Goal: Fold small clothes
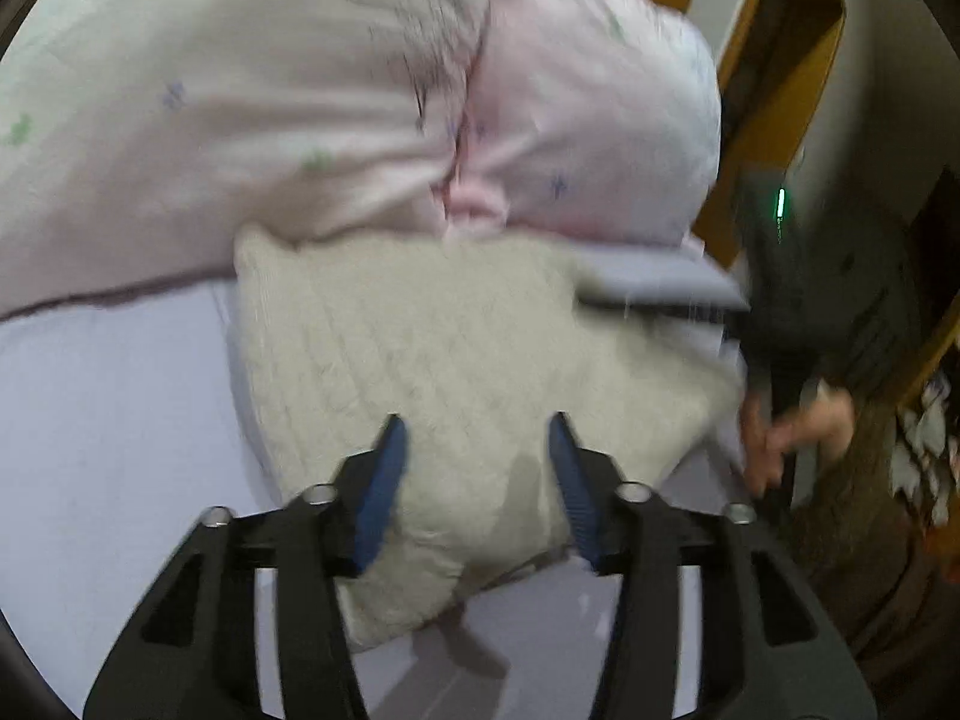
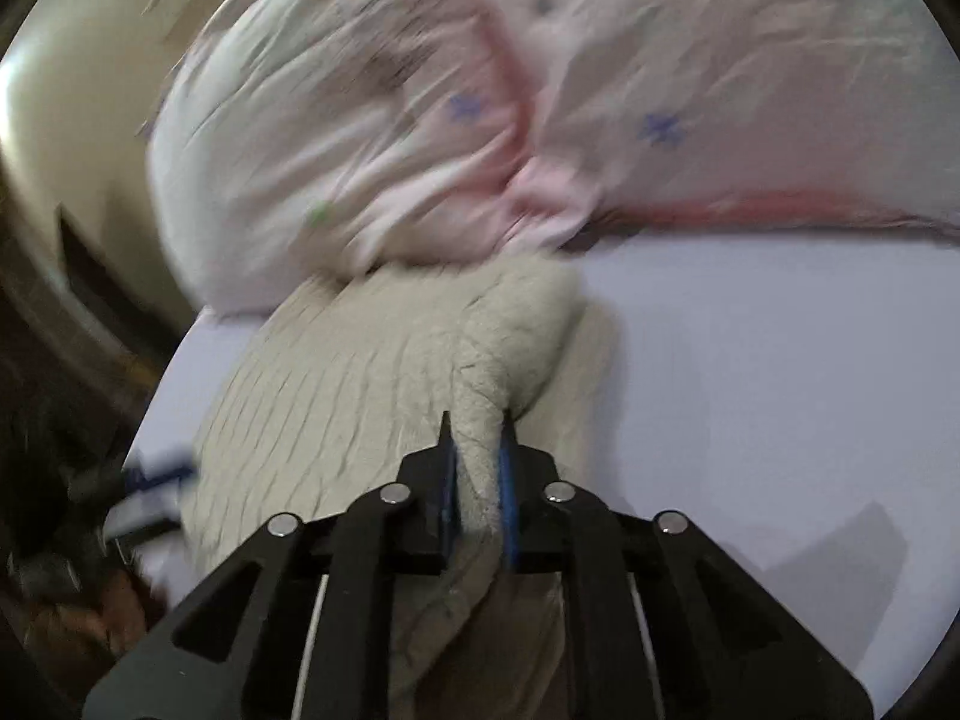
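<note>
A small cream knitted garment (image 1: 432, 360) lies on a pale lilac sheet (image 1: 108, 420). My left gripper (image 1: 477, 426) is open, its blue-padded fingers spread just above the near part of the garment, holding nothing. In the right wrist view the same garment (image 2: 360, 372) lies spread to the left. My right gripper (image 2: 477, 426) is shut on a pinched fold of the garment and lifts that fold off the sheet (image 2: 750, 390).
A pink quilt with small flower prints (image 1: 300, 90) is bunched right behind the garment, also in the right wrist view (image 2: 420, 120). The bed's right edge and wooden furniture (image 1: 780, 90) are at the right. A hand (image 1: 798, 426) shows beyond the edge.
</note>
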`<state>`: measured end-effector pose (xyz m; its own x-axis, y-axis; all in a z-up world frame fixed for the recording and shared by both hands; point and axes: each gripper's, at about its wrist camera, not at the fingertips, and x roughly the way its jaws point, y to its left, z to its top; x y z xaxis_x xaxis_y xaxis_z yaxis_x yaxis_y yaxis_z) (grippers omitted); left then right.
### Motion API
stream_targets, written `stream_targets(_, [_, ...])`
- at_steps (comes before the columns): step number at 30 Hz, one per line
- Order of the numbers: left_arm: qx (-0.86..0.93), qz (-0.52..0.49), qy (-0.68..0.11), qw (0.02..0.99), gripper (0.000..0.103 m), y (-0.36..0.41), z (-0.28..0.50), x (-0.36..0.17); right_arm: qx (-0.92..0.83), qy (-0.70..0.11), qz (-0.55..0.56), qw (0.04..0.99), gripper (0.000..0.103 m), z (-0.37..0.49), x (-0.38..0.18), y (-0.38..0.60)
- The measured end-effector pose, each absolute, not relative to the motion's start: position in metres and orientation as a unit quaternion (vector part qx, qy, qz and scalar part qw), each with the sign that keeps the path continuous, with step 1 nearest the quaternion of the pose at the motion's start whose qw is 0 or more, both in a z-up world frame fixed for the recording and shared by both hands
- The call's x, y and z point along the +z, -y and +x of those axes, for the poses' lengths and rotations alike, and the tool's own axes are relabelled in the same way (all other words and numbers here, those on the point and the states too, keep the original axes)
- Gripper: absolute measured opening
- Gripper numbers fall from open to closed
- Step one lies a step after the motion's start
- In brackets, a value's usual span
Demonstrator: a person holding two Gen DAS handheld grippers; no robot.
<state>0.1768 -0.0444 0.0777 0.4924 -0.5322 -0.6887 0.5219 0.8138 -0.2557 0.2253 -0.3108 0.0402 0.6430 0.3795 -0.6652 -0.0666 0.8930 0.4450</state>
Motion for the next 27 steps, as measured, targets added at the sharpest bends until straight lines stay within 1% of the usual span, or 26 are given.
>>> stream_targets(1, [-0.303, 0.002, -0.4, 0.865, 0.033, 0.045, 0.177, 0.074, 0.123, -0.416, 0.212, 0.876, 0.011, 0.23, 0.032, 0.315])
stream_targets(2, [-0.3, 0.003, -0.397, 0.867, 0.031, 0.043, 0.177, 0.071, 0.123, -0.425, 0.212, 0.872, 0.013, 0.23, 0.027, 0.315])
stream_targets(3, [-0.3, -0.007, -0.399, 0.866, 0.031, 0.04, 0.178, 0.071, 0.12, -0.423, 0.204, 0.875, 0.016, 0.226, 0.027, 0.315])
stream_targets(4, [-0.302, -0.021, -0.402, 0.864, 0.031, 0.036, 0.179, 0.072, 0.115, -0.417, 0.198, 0.88, 0.022, 0.219, 0.03, 0.314])
stream_targets(6, [-0.302, -0.058, -0.399, 0.864, 0.032, 0.022, 0.176, 0.077, 0.106, -0.393, 0.207, 0.89, 0.05, 0.197, 0.045, 0.316])
stream_targets(7, [-0.3, -0.073, -0.394, 0.865, 0.036, 0.015, 0.171, 0.08, 0.1, -0.378, 0.205, 0.897, 0.064, 0.182, 0.053, 0.323])
stream_targets(8, [-0.293, -0.083, -0.391, 0.869, 0.048, 0.006, 0.162, 0.084, 0.086, -0.356, 0.198, 0.909, 0.098, 0.16, 0.065, 0.323])
stream_targets(9, [-0.281, -0.088, -0.39, 0.873, 0.057, 0.002, 0.154, 0.085, 0.074, -0.336, 0.191, 0.919, 0.101, 0.139, 0.072, 0.324])
stream_targets(10, [-0.268, -0.091, -0.389, 0.877, 0.073, -0.001, 0.146, 0.086, 0.071, -0.327, 0.184, 0.924, 0.101, 0.125, 0.075, 0.32])
stream_targets(11, [-0.248, -0.091, -0.389, 0.883, 0.085, -0.006, 0.136, 0.086, 0.063, -0.327, 0.171, 0.927, 0.101, 0.107, 0.078, 0.318])
stream_targets(13, [-0.199, -0.07, -0.399, 0.893, 0.095, -0.008, 0.12, 0.081, 0.028, -0.352, 0.136, 0.925, 0.101, 0.087, 0.077, 0.31])
stream_targets(14, [-0.177, -0.054, -0.409, 0.894, 0.098, -0.005, 0.115, 0.078, 0.019, -0.367, 0.125, 0.922, 0.101, 0.083, 0.074, 0.307])
stream_targets(16, [-0.144, -0.02, -0.427, 0.892, 0.102, 0.006, 0.113, 0.07, 0.026, -0.399, 0.111, 0.91, 0.101, 0.08, 0.059, 0.284])
stream_targets(19, [-0.129, 0.014, -0.44, 0.888, 0.102, 0.017, 0.113, 0.058, 0.036, -0.427, 0.1, 0.898, 0.101, 0.085, 0.04, 0.258])
stream_targets(25, [-0.11, 0.056, -0.47, 0.874, 0.102, 0.032, 0.119, 0.033, 0.015, -0.444, 0.056, 0.894, 0.101, 0.096, 0.026, 0.22])
stream_targets(27, [-0.099, 0.066, -0.467, 0.876, 0.102, 0.033, 0.119, 0.031, 0.007, -0.453, 0.046, 0.89, 0.101, 0.094, 0.021, 0.215])
